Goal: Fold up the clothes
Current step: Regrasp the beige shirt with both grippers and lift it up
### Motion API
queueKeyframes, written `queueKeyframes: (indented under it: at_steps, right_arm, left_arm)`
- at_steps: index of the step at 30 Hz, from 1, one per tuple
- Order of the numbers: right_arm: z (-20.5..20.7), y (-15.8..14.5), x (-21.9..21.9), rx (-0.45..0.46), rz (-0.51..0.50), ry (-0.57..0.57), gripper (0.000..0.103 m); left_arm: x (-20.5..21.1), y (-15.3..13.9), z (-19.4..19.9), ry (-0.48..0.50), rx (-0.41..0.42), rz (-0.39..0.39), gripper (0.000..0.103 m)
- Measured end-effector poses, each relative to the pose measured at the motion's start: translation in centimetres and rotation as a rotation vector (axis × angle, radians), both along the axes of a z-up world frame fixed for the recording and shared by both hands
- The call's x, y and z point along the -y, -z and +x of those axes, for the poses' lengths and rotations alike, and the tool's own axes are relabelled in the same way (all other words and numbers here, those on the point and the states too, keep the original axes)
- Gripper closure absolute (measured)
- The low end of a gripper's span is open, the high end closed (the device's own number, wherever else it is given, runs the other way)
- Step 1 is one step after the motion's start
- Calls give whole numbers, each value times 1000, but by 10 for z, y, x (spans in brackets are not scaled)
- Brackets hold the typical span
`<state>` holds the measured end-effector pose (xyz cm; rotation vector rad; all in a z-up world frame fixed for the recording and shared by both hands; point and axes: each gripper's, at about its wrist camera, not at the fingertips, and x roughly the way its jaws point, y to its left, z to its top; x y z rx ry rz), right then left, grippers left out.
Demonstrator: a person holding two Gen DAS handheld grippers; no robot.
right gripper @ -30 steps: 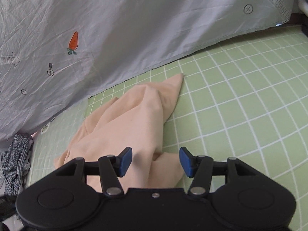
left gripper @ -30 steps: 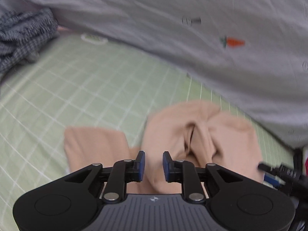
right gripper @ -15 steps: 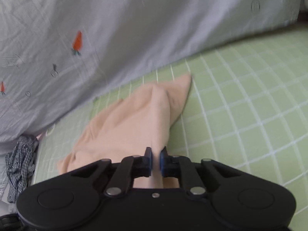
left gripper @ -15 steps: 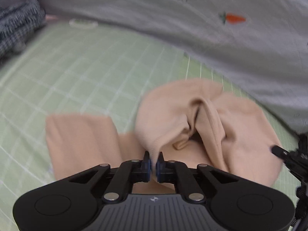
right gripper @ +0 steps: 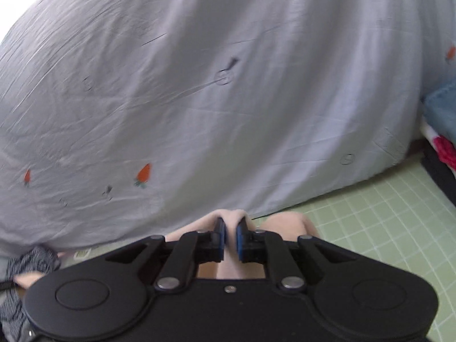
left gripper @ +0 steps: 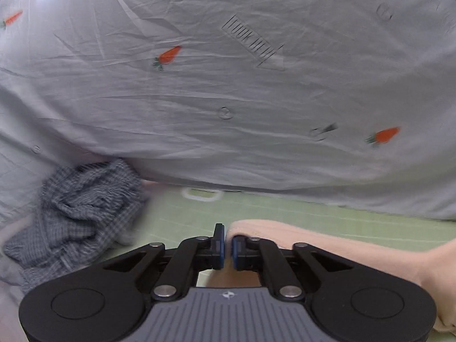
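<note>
A peach garment (left gripper: 327, 248) is held up off the green checked mat (left gripper: 285, 213). My left gripper (left gripper: 227, 245) is shut on one edge of it; the cloth runs off to the right from the blue pads. My right gripper (right gripper: 230, 235) is shut on another fold of the peach garment (right gripper: 287, 222), which bulges over and between the pads. Most of the garment hangs below both grippers, out of sight.
A big grey quilt with carrot prints (left gripper: 228, 85) fills the back of both views (right gripper: 199, 85). A crumpled blue-checked garment (left gripper: 82, 208) lies at the left, also in the right wrist view (right gripper: 25, 262). Blue and red fabrics (right gripper: 441, 125) sit at the right edge.
Both grippers went from open to shut on the peach garment, then lifted it off the mat; both views now tilt up toward the quilt.
</note>
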<state>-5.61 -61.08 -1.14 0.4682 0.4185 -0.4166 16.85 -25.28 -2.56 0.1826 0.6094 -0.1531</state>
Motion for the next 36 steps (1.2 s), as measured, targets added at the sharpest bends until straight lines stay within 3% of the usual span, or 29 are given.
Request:
queueKeyframes:
  at_steps: [1,4,6,8,14,17,19,24,27,32,35,36]
  right_arm:
    - [5,5,-4,-21,5,-8,79]
    - [13,18,-11,-87,1,1,57]
    - [12,25,-13,-129,-20,5,47]
    - [6,33,-9,-172,-33,33,41]
    - [-12,62,11,-255,28,104,41]
    - [-15,74,16,-270,71,104,46]
    - [-14,83,18,-282,99,95,52]
    - [-5,103,23,-354,92,73,53]
    - [-2,113,28,-375,105,74,53]
    - [-2,127,33,-396,137,75,53]
    - [-2,131,36,-390,157,65,63]
    - [-2,132,36,-386,166,56,73]
  left_arm:
    - [-4,6,9,-40,-48,-31,89]
    - [-24,19,18,-148,-196,-261,84]
    - [-22,28,5,-119,-220,-292,80]
    - [-11,40,-10,-67,-251,-253,79]
    - [10,82,-49,60,-481,-379,78]
    - [34,100,-62,153,-588,-382,78]
    - [47,108,-66,196,-613,-364,77]
    - [76,124,-69,272,-671,-348,73]
    - [81,127,-61,259,-665,-373,63]
    - [91,133,-48,236,-655,-415,61]
    - [96,134,-40,229,-644,-436,62]
    - [99,132,-35,236,-632,-442,63]
